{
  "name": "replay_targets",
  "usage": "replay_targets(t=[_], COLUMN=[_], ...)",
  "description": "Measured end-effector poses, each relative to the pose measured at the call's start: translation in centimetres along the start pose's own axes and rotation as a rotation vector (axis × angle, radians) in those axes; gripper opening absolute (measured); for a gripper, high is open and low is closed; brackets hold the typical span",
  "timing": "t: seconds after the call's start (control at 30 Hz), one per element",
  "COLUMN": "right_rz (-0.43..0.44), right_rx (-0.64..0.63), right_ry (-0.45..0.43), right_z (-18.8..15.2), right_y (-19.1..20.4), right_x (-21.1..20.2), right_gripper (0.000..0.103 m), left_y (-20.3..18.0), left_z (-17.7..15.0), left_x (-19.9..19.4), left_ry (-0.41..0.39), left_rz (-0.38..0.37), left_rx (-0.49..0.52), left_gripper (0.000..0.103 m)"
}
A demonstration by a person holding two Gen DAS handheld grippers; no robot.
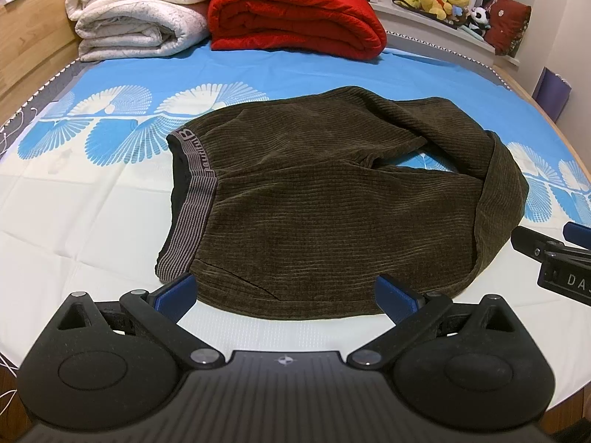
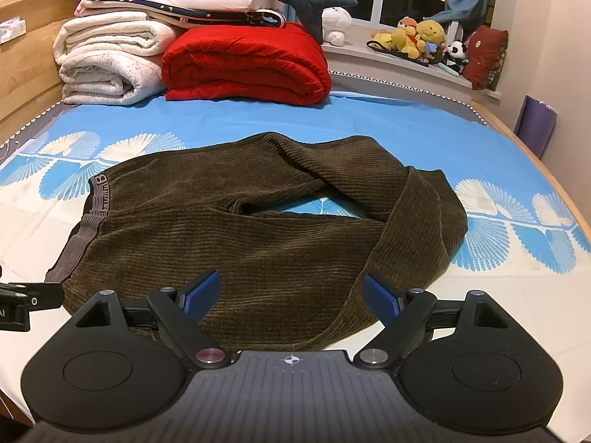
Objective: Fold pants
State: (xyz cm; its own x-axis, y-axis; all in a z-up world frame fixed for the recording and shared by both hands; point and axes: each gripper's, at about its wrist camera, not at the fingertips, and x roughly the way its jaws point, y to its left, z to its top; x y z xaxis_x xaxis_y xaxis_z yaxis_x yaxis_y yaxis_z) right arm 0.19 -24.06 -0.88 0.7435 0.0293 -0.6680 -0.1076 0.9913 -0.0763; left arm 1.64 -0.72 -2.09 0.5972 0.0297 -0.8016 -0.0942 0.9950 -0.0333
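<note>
My left gripper [image 1: 286,293] stands wide open, nothing between its pads, hovering at the near hem of the pants [image 1: 332,199]. The striped waistband [image 1: 192,203] lies just ahead and to its left. The brown corduroy pants lie spread on the bed [image 1: 92,221], directly ahead of both grippers, legs looped round to the right with a patch of sheet showing in the loop. My right gripper [image 2: 291,293] is likewise wide open, empty, poised over the near leg fabric. A red blanket [image 2: 243,62] is well beyond.

Home bedroom: bed [image 2: 388,125] with patterned sheet, folded blankets [image 2: 110,55], plush toys [image 2: 413,37] on windowsill
</note>
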Motion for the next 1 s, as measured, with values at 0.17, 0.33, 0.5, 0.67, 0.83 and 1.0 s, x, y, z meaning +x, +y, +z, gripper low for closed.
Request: replay_targets(t=[0.17, 0.33, 0.5, 0.67, 0.83, 1.0], right_rz=[-0.001, -0.003, -0.007, -0.012, -0.014, -0.032], right_rx=[-0.002, -0.006, -0.003, 0.000, 0.002, 0.022], right_ry=[0.002, 0.009, 0.015, 0.023, 0.031, 0.033], right_z=[0.0, -0.1, 0.0, -0.1, -0.1, 0.1], right_y=[0.0, 0.1, 0.1, 0.1, 0.0, -0.4], right_x=[0.0, 0.1, 0.3, 0.4, 0.5, 0.6], right_gripper=[0.086, 0.087, 0.087, 0.087, 0.087, 0.087], left_y=[0.0, 0.0, 0.0, 0.1, 0.2, 1.5], left_z=[0.0, 0.0, -0.1, -0.1, -0.1, 0.0], left_x=[-0.1, -0.1, -0.1, -0.2, -0.4, -1.7], left_ry=[-0.001, -0.001, -0.002, -0.002, -0.005, -0.071], left_rz=[-0.003, -0.002, -0.003, -0.005, -0.006, -0.028], left_rx=[0.002, 0.003, 0.003, 0.001, 0.001, -0.031], left_gripper=[0.103, 0.103, 0.102, 0.103, 0.102, 0.083])
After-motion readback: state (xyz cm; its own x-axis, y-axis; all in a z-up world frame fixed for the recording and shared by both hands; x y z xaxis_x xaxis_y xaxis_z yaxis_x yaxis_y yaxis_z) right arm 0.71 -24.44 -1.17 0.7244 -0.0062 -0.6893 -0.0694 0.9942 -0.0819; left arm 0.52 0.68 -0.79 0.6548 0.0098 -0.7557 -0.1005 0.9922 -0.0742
